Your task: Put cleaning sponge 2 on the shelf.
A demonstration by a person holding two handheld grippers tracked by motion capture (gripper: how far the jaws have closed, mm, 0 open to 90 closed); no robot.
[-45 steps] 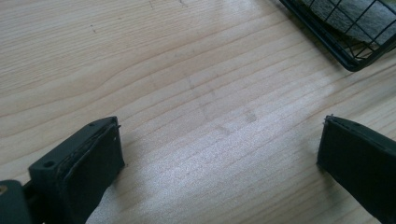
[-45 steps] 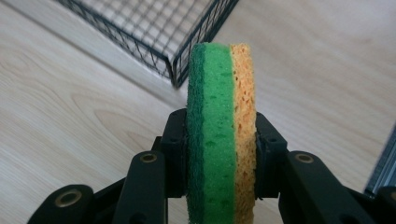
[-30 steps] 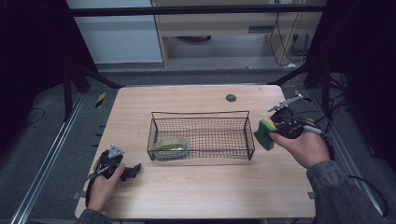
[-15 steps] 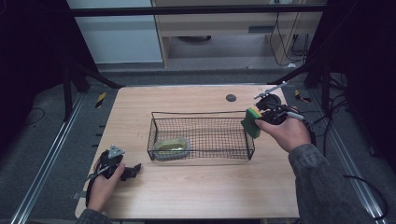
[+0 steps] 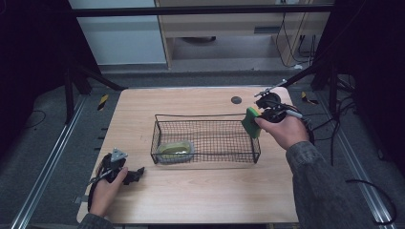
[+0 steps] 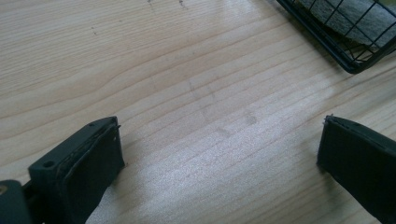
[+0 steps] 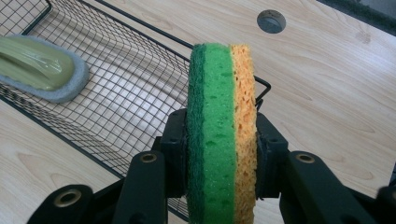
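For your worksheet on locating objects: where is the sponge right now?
In the high view the sponge is clamped in the right gripper, at the right end of the wire basket, above its rim.

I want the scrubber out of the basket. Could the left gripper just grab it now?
Probably yes: the left gripper is open and holds nothing, and the basket is open-topped, so it could reach the scrubber from above.

Dim, dark-edged high view around a lit table (image 5: 200, 200); sharp close views with soft overhead glare on wood.
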